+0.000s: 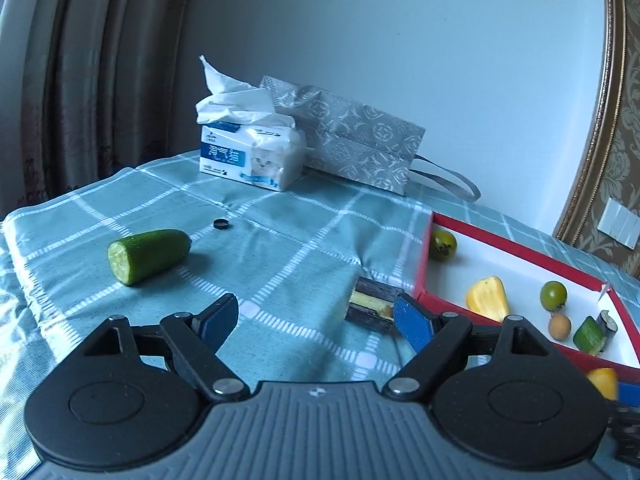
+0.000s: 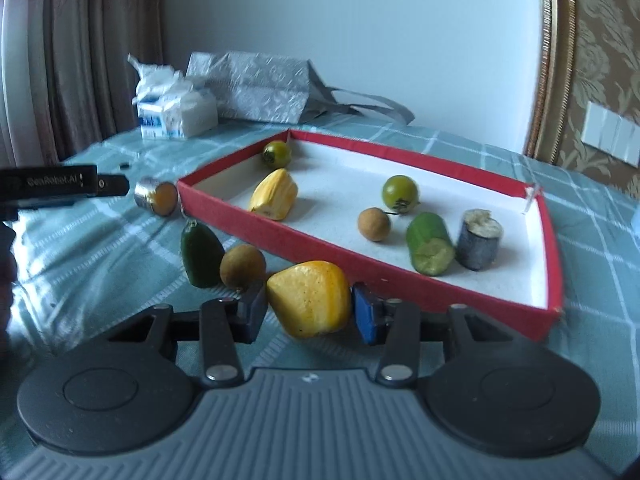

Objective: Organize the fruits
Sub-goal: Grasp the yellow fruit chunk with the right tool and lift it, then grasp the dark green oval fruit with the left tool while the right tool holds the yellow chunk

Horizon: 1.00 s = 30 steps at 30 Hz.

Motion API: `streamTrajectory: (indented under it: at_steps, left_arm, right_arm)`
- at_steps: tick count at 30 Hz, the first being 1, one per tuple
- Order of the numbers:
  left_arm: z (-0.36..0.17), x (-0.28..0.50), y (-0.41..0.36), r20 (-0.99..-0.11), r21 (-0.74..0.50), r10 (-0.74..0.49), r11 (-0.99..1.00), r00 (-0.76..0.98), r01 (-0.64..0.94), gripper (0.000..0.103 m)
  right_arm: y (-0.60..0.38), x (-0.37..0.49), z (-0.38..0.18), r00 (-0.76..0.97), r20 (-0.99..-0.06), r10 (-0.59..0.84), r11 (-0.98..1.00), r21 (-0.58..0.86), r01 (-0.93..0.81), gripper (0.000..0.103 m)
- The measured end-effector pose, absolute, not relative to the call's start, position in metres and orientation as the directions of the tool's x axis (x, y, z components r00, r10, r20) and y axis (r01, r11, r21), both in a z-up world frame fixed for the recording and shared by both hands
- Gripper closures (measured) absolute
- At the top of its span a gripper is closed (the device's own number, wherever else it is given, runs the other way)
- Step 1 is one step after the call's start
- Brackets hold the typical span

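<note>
A red-rimmed white tray [image 2: 400,258] holds two green tomatoes [image 2: 400,193], a yellow jackfruit piece [image 2: 274,195], a longan [image 2: 373,224], a cucumber piece [image 2: 430,244] and a sugarcane piece [image 2: 479,239]. My right gripper [image 2: 308,312] is shut on a yellow jackfruit piece [image 2: 310,298] just in front of the tray. A cucumber end [image 2: 200,256], a longan [image 2: 243,266] and a sugarcane piece [image 2: 157,196] lie left of the tray. My left gripper [image 1: 316,320] is open and empty over the cloth; the sugarcane piece [image 1: 372,306] lies by its right finger. A cucumber half [image 1: 148,256] lies to the left.
A tissue pack [image 1: 250,152] and a grey gift bag [image 1: 356,136] stand at the back of the table by the wall. A small black ring [image 1: 221,223] lies on the checked cloth [image 1: 280,248]. The table's left edge falls away near the curtains [image 1: 92,80].
</note>
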<state>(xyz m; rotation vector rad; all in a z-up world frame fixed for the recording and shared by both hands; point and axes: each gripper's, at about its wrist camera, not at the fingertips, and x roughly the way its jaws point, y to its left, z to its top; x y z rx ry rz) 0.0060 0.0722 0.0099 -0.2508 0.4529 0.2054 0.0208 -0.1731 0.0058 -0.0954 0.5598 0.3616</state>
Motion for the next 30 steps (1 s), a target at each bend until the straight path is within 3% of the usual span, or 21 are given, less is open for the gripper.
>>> streamTrajectory:
  at_steps: [6,10,19,30]
  left_arm:
    - [0.008,0.006,0.051,-0.467,-0.101,0.076,0.985,0.881,-0.139,0.018]
    - [0.006,-0.007,0.036,-0.488,-0.094,-0.051,0.996,0.872,0.006,0.018]
    - [0.004,0.002,0.010,-0.467,0.079,0.025,0.997,0.884,0.014,0.018]
    - [0.001,0.037,-0.009,-0.491,0.153,0.043,0.987,0.870,0.037,0.018]
  right_arm:
    - [-0.209,-0.001,0.008,0.814,-0.506,0.286,0.952,0.052,-0.303,0.060]
    - [-0.225,-0.001,0.006,0.821,-0.502,0.272,0.960,0.085,-0.266,0.060]
    - [-0.227,-0.003,0.008,0.828,-0.480,0.291,0.956,0.108,-0.274,0.060]
    - [-0.232,-0.003,0.009,0.828,-0.474,0.300,0.954,0.126,-0.273,0.060]
